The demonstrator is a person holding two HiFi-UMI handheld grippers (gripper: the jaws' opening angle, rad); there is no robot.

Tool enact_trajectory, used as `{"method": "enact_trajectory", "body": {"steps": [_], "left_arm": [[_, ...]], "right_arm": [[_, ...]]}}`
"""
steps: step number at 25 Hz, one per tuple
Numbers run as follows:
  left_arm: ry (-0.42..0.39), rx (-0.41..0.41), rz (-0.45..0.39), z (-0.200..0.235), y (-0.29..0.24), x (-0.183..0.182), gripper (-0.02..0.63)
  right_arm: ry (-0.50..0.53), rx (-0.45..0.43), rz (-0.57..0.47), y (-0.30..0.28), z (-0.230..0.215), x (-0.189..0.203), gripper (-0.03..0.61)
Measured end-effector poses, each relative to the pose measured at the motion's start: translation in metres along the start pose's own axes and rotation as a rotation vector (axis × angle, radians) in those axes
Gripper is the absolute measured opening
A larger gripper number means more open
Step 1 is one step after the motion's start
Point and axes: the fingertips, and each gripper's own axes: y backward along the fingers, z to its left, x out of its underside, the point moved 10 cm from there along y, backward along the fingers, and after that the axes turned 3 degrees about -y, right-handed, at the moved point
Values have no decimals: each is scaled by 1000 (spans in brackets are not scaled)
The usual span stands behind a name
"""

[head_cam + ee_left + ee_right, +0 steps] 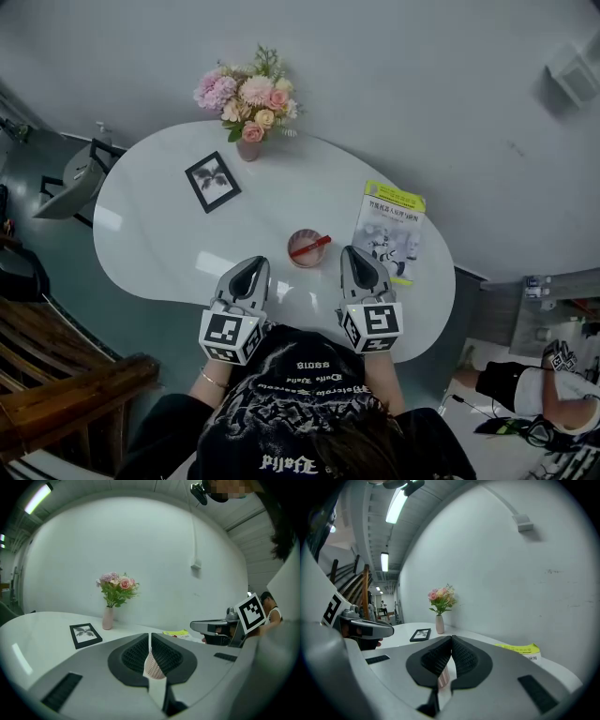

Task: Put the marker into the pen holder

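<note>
Head view: marker in pen holder, between empty shut left tongs and right tongs.

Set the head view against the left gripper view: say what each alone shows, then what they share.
Only the head view: the red marker at the pen holder, and a chair left of the table.

Only the left gripper view: a ceiling light, and the left gripper close up, jaws shut.

Both: the flowers, the frame, the booklet, the right gripper, and the pen holder, which the gripper view shows only as a sliver behind the jaws.
</note>
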Motion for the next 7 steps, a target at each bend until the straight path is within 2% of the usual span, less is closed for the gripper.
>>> {"method": "enact_trajectory", "body": {"steps": [7], "left_arm": [[1, -10, 1, 2, 1, 2, 35]], "right_arm": [[-1, -4, -5, -1, -1, -1, 28]]}}
